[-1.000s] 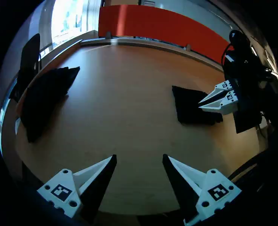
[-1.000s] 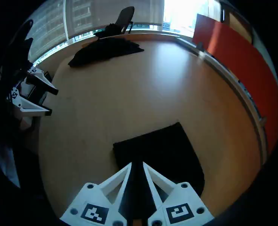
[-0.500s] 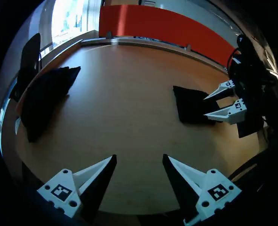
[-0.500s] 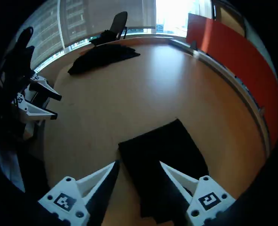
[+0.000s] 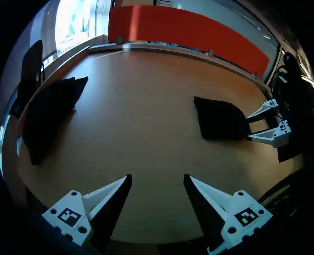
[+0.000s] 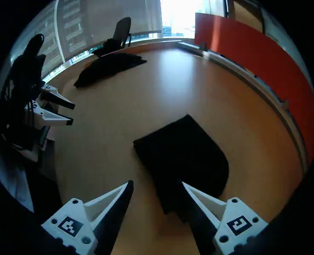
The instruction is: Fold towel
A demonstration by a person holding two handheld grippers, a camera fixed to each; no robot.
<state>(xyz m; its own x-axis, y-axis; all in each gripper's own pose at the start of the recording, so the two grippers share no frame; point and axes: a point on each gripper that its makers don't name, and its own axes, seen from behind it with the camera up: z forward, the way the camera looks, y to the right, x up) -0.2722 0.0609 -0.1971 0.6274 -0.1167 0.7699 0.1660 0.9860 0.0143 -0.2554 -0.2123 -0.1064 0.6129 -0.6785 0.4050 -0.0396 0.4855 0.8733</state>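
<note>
A folded black towel [image 6: 184, 157] lies flat on the round wooden table [image 5: 144, 106], on the side nearest my right gripper [image 6: 157, 182]. That gripper's fingers are spread wide, with nothing between them. Its right fingertip overlaps the towel's near corner in the right gripper view; I cannot tell whether it touches.

My left gripper [image 5: 157, 176] hovers at the table's near edge, jaws wide and holding nothing. It is well apart from the towel, with bare tabletop between them.

Around the table stand an orange partition [image 5: 182, 29] along the far rim, bright windows [image 5: 74, 21] and one dark chair [image 6: 122, 29]. Before the chair a heap of dark cloth [image 5: 48, 112] sprawls at the table's edge, far from the towel.

The towel's long axis runs roughly along my right gripper's fingers, angled a little to the left as it goes away. Its narrow end faces that gripper, and one corner on the right is rounded.

The count: one folded towel, one cloth heap, one chair, one partition and two grippers.
</note>
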